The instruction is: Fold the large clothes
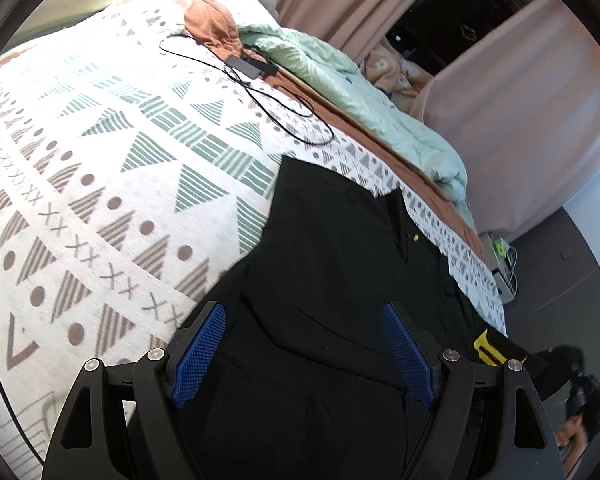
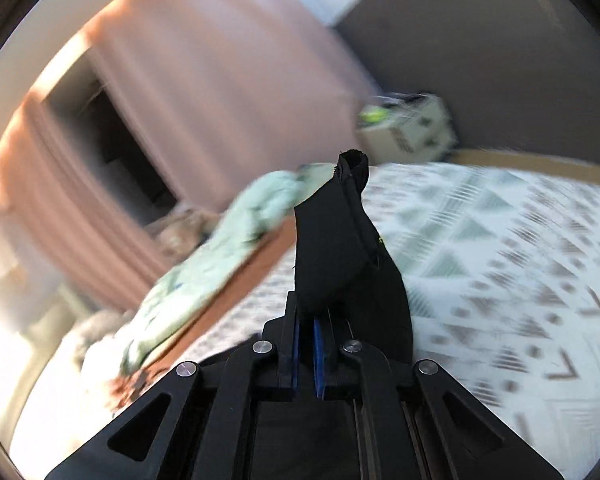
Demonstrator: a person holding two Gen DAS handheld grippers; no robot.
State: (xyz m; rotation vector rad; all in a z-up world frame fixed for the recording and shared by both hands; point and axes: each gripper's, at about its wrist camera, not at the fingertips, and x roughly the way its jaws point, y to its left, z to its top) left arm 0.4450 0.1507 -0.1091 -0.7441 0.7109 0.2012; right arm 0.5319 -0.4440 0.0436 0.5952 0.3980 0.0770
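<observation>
patterned bed point(image 1: 100, 152), pink curtains point(image 1: 512, 120), grey floor point(image 1: 560, 272)

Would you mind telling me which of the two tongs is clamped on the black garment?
The right tongs: shut on a black garment fold. The left tongs gape open above it.

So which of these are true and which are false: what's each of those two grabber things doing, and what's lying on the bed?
1. The left gripper has its jaws spread apart with nothing between them. True.
2. The right gripper is empty. False: its jaws are shut on a bunch of the black garment, which sticks up past them.
3. The black garment is spread on a patterned bedspread. True, in the left wrist view.
4. The bedspread is plain white. False: it carries green and brown triangles, dots and crosses.
5. A black cable lies on the bed beyond the garment. True.
6. The curtains are dark blue. False: they are pink.
</observation>
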